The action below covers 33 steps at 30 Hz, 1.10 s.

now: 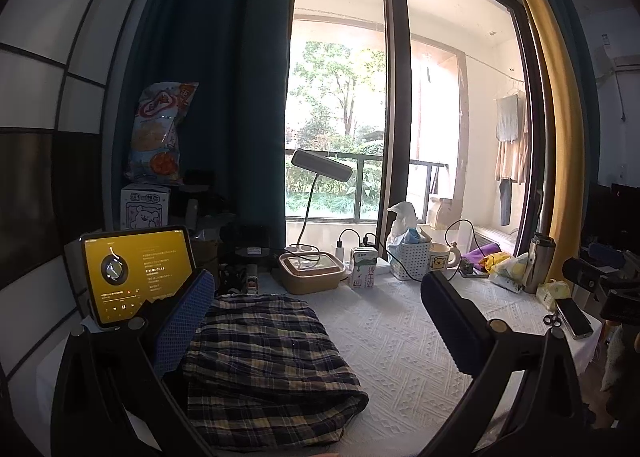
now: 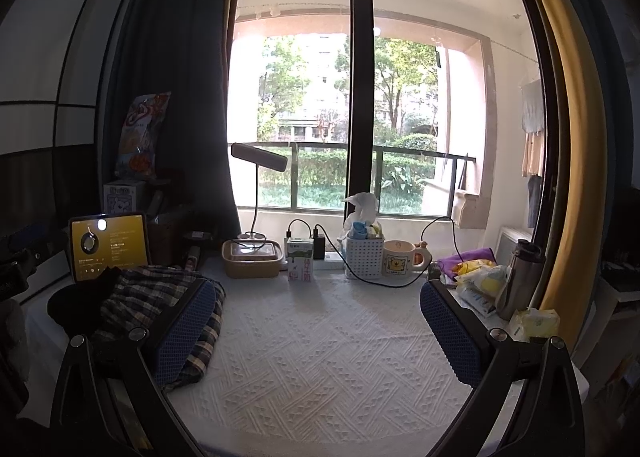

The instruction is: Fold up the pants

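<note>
Pants (image 1: 260, 361) are lying folded into a thick plaid bundle on the white tablecloth (image 1: 400, 345), toward the left side of the table, just in front of the tablet (image 1: 132, 273) that is showing a yellow music screen. You are holding your left gripper (image 1: 320, 321) with its jaws spread wide and nothing between them; its blue-padded left finger (image 1: 180, 321) is hanging right at the bundle's left edge, though whether it is touching the cloth cannot be told, and the other finger is sitting over bare tablecloth to the right. You are holding your right gripper (image 2: 320, 321) just as wide apart and gripping nothing; it is hovering over the open middle of the tablecloth (image 2: 320, 357), with the pants (image 2: 160, 297) showing behind its left finger (image 2: 184, 329), which is overlapping their right edge in the right wrist view.

Behind the pants, along the window side, a lidded food box (image 1: 310, 271) is standing next to a small milk carton (image 1: 363, 267), with a desk lamp (image 1: 320, 165) bending over them. Further right you are looking at a white basket (image 1: 410, 257), a bear mug (image 1: 442, 257) and a steel flask (image 1: 538, 263). A phone (image 1: 574, 317) is lying near the table's right edge, beside small scissors (image 1: 552, 319).
</note>
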Each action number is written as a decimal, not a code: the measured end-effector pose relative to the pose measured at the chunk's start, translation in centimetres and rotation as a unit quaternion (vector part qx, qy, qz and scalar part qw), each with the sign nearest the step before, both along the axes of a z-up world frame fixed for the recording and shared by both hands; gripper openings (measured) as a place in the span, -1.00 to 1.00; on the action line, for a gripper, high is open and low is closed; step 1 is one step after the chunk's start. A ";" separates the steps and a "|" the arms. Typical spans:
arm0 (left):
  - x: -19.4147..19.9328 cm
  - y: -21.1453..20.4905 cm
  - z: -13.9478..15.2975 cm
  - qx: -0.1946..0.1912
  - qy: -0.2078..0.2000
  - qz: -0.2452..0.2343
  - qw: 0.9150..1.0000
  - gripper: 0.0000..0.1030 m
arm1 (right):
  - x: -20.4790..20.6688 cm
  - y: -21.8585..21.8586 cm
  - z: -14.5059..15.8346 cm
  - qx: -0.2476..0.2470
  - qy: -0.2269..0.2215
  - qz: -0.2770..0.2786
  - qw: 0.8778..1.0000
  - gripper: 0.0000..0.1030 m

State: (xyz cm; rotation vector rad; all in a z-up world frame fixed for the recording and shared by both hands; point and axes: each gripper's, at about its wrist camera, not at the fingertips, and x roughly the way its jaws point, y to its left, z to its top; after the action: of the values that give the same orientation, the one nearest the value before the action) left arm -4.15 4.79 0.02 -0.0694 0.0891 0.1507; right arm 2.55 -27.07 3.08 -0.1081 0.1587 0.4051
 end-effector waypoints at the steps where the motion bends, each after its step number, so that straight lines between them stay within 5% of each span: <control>1: 0.0 0.0 0.0 0.000 0.000 0.000 1.000 0.98 | 0.0 0.0 0.0 0.000 0.000 0.000 1.000 1.00; 33: -0.3 -0.4 0.1 -0.001 0.000 0.003 1.000 0.98 | -0.1 0.3 -0.1 -0.003 0.004 0.003 1.000 1.00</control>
State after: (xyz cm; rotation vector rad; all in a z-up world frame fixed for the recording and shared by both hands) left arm -4.48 4.37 0.13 -0.0722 0.0898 0.1558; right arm 2.46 -26.82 3.00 -0.1135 0.1676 0.4114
